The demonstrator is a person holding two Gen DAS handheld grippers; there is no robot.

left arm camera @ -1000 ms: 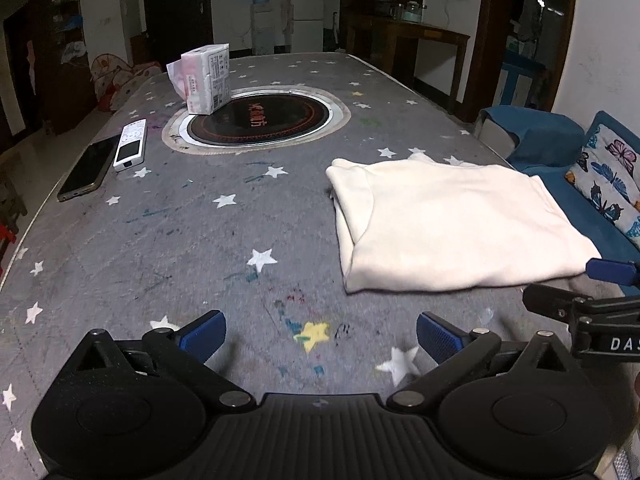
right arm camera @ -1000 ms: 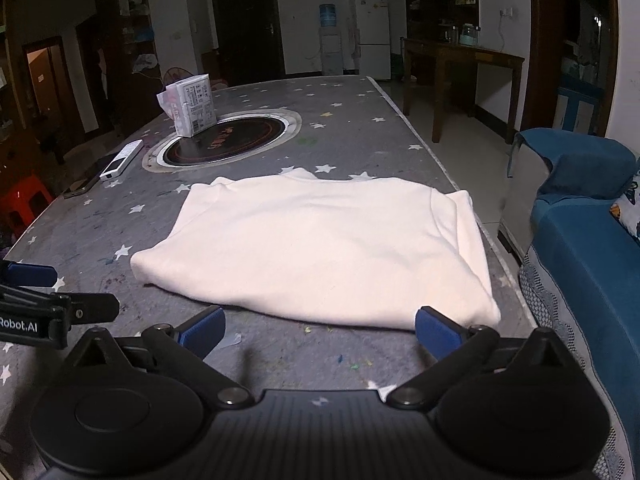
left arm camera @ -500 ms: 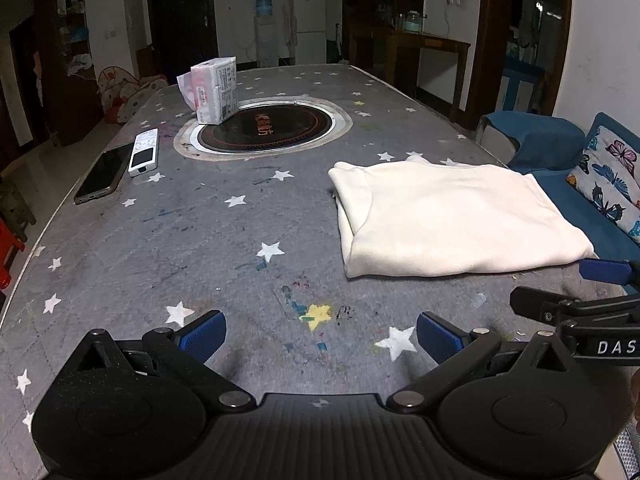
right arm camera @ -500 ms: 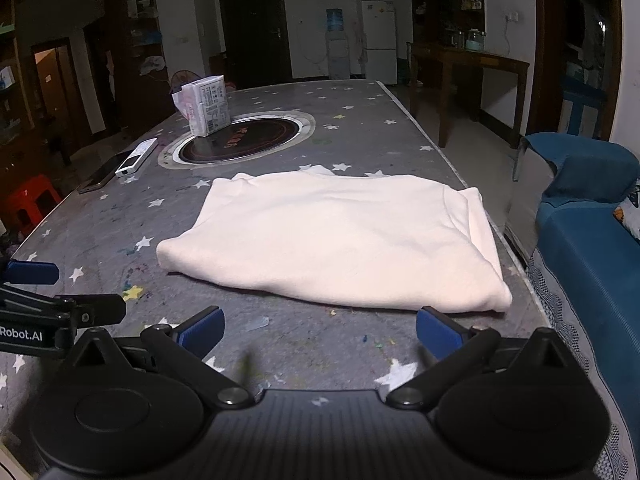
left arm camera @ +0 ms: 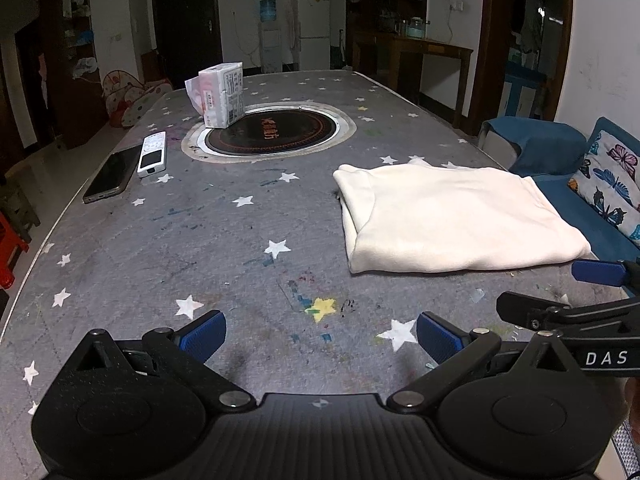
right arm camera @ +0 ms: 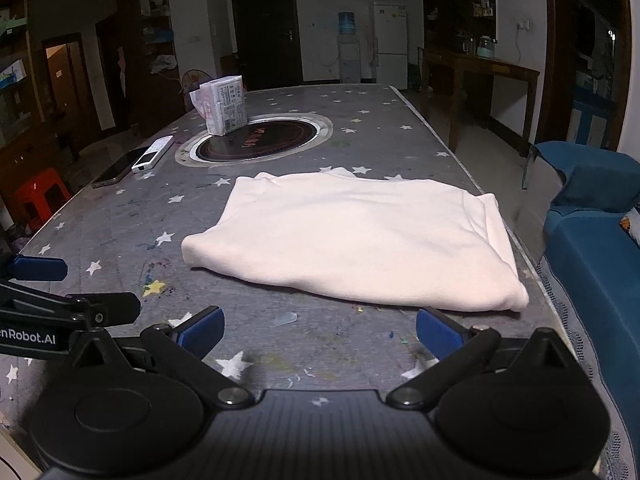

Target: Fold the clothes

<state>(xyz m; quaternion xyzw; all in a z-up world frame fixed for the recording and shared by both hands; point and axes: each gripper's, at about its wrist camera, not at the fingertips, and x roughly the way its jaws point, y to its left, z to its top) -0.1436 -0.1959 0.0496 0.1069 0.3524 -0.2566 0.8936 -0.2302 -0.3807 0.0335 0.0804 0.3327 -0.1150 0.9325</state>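
Observation:
A cream garment point(left arm camera: 452, 220) lies folded in a flat rectangle on the grey star-patterned table point(left arm camera: 200, 240), near its right edge; it also shows in the right wrist view point(right arm camera: 360, 240). My left gripper point(left arm camera: 320, 338) is open and empty, above the table's near edge, left of the garment. My right gripper point(right arm camera: 320, 334) is open and empty, just in front of the garment's near edge. Each gripper shows at the side of the other's view.
A tissue pack point(left arm camera: 220, 94) stands by the round hotplate point(left arm camera: 272, 132) at mid-table. A white remote point(left arm camera: 152, 154) and a phone point(left arm camera: 110, 178) lie at the left edge. A blue sofa point(right arm camera: 592, 248) stands right of the table. A red stool point(right arm camera: 38, 196) is at the left.
Both grippers have drawn back from the garment towards the near edge and risen a little. The garment lies still, and both grippers stay open.

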